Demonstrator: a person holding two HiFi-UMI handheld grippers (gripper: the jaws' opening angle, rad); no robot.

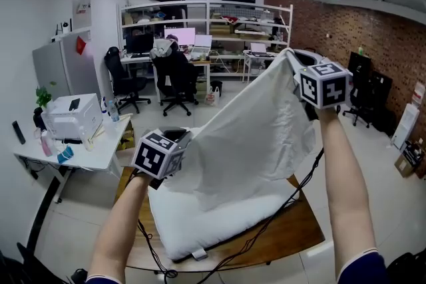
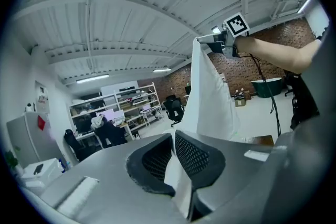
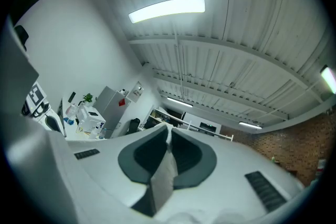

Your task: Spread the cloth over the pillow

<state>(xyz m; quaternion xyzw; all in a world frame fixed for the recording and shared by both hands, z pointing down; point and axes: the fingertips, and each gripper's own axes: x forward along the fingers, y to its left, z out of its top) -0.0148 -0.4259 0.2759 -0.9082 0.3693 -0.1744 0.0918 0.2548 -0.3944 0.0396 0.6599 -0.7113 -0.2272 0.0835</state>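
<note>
A white cloth (image 1: 249, 136) hangs in the air, stretched between my two grippers above a white pillow (image 1: 219, 219) that lies on a round wooden table (image 1: 299, 226). My left gripper (image 1: 174, 143) is low at the left, shut on the cloth's lower corner; its pads pinch the fabric (image 2: 176, 178). My right gripper (image 1: 297, 70) is raised high at the right, shut on the upper corner, with the cloth edge (image 3: 161, 178) clamped between its pads. In the left gripper view the cloth (image 2: 210, 97) rises to the right gripper (image 2: 207, 44). The cloth hides the pillow's far part.
A white side table (image 1: 80, 143) with a printer and bottles stands at the left. Office chairs (image 1: 176, 80) and desks with shelves fill the back. A brick wall (image 1: 359, 36) runs along the right. Black cables (image 1: 279, 209) trail across the table and pillow.
</note>
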